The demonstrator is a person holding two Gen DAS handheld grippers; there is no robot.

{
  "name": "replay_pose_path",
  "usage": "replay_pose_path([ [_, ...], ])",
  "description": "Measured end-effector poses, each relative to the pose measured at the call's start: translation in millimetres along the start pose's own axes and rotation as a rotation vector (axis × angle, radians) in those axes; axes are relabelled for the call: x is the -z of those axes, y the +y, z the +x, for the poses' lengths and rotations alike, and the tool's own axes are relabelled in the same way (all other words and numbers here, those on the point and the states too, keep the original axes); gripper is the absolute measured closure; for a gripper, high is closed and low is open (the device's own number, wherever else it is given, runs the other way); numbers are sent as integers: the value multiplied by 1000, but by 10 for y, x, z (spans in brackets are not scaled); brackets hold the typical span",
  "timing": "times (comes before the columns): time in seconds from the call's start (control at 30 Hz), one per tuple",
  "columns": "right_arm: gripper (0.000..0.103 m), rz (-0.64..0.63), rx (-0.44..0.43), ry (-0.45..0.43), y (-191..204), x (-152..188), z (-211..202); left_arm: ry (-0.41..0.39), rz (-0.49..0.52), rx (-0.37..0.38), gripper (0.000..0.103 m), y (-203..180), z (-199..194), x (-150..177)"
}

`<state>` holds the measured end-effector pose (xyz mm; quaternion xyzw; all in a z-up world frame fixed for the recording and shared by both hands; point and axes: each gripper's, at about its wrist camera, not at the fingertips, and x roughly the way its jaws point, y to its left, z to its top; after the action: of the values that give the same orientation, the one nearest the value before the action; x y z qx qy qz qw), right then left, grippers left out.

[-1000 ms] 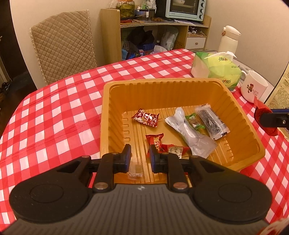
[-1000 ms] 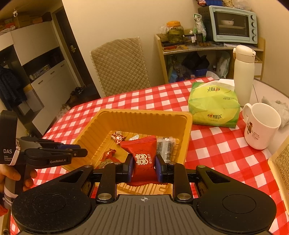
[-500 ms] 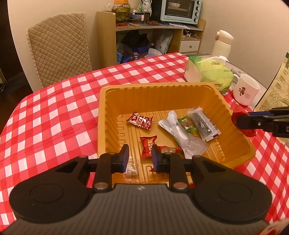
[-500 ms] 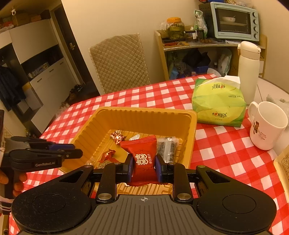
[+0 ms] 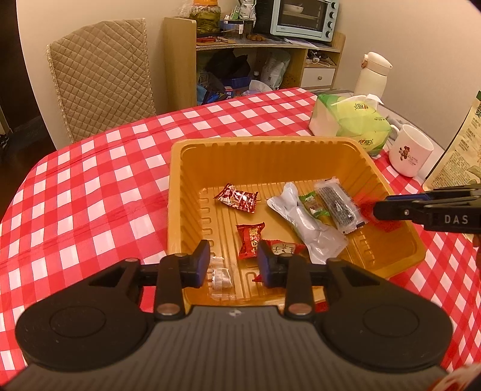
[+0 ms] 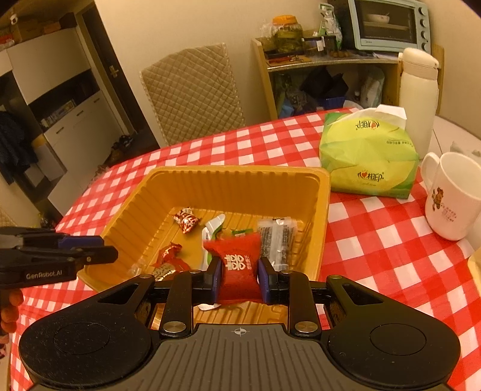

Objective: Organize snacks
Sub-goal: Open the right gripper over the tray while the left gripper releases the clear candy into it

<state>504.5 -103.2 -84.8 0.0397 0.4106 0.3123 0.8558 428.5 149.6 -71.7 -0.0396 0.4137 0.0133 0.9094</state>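
Left wrist view: the left tool point(image 5: 233, 260), jaws just parted and holding nothing, hangs over a small clear candy wrapper point(image 5: 222, 276) in the orange tray point(image 5: 177, 192). The right tool point(image 6: 237, 278) clamps a red snack packet point(image 6: 237, 261) above the tray's near edge; it looks light, soft and crinkly, best held across its middle.

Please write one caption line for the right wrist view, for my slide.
Right gripper holds a red snack packet over the orange tray of snacks on a red checked tablecloth.

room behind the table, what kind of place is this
Most likely a home dining area or kitchen corner: a checked tablecloth with a mug on it, a padded chair pulled up, and a toaster oven on a cluttered wooden shelf.
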Motion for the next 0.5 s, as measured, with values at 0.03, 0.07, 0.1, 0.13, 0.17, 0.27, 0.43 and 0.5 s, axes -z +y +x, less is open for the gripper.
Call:
replay_pose_path([
  [0.03,74,15,-2,6,-3,3,4,0,0,0,69,1,3,-3],
  [0.07,64,30,-6,16,-13,0,18,1,-1,1,69,2,-2,2],
  [0.1,56,41,-10,23,-23,-1,22,1,-2,1,69,6,-5,11],
  [0.13,43,46,-8,16,-25,0,11,1,-2,0,69,6,-6,12],
  [0.17,38,42,-1,-2,-17,7,-15,1,-4,-2,68,6,-11,19],
  [0.27,37,23,-3,-15,6,-2,-53,-2,-7,-6,63,9,-30,33],
  [0.43,27,8,-1,-24,57,-10,-95,-15,-11,-3,51,-1,-90,33],
  [0.5,23,5,1,-35,75,-6,-129,-24,-15,1,46,-16,-127,29],
])
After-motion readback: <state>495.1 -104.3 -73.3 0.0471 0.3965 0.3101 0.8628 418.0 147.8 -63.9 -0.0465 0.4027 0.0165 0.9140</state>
